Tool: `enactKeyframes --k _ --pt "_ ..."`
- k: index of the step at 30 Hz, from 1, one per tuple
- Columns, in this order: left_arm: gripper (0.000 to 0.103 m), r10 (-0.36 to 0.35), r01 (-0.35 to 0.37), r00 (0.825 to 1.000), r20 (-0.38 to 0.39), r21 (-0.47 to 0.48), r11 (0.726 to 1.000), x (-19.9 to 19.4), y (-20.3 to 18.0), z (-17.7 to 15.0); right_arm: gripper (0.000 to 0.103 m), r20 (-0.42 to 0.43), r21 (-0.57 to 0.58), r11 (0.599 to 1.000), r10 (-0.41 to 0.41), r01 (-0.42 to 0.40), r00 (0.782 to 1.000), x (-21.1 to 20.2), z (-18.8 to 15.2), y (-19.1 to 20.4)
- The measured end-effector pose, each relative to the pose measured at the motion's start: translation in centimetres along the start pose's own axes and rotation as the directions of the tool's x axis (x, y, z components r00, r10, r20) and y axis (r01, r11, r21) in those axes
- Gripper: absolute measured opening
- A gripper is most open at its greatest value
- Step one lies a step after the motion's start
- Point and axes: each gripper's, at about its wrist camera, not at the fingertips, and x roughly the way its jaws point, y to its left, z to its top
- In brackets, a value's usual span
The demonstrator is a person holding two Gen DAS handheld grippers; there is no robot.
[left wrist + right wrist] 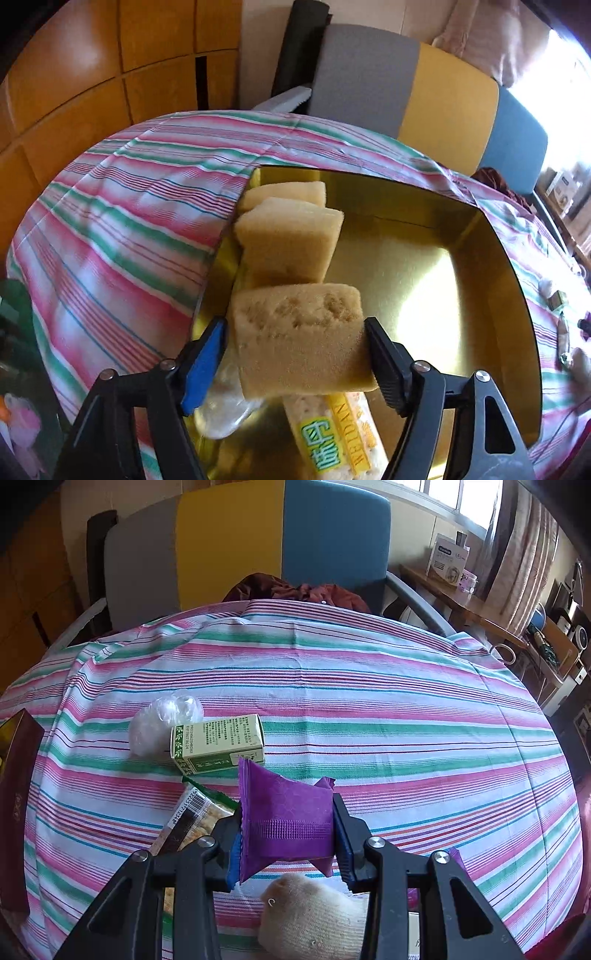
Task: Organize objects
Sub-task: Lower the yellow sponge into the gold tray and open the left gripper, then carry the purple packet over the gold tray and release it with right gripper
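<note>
Cracker packet (334, 435) partly behind held sponge (301, 338); box (16, 805) cut by left edge; sock (314, 919) cut at bottom.

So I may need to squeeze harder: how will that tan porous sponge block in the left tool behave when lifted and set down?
The tan porous sponge block looks soft: the left tool presses into its sides, so it probably squashes, not slips. Its open pores suggest it is light. With flat faces, it likely won't roll in the gold tray.
</note>
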Motion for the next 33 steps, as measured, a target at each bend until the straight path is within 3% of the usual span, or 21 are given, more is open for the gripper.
enactKeyframes --k 11,20,27,33 --pt "0.079 -0.023 0.024 0.999 0.042 -0.011 1.000 -2.9 1.0 -2.3 0.039 0.022 -0.007 1.000 -0.002 0.002 1.000 -1.3 0.0 1.3" --pt "0.079 0.000 0.000 0.996 0.085 0.008 1.000 -4.6 0.3 -2.9 0.039 0.072 -0.149 0.980 0.141 -0.129 0.987 -4.9 -0.7 10.4" --pt "0.079 0.011 -0.014 0.995 0.101 0.028 1.000 -5.3 0.2 -3.5 0.039 0.085 -0.257 0.916 0.338 -0.308 0.937 -8.6 -1.7 19.2" --pt "0.079 0.023 -0.026 0.993 0.113 0.025 0.999 -5.9 0.5 -3.7 0.039 0.018 -0.398 0.811 0.474 -0.428 0.881 -11.0 -4.2 27.4"
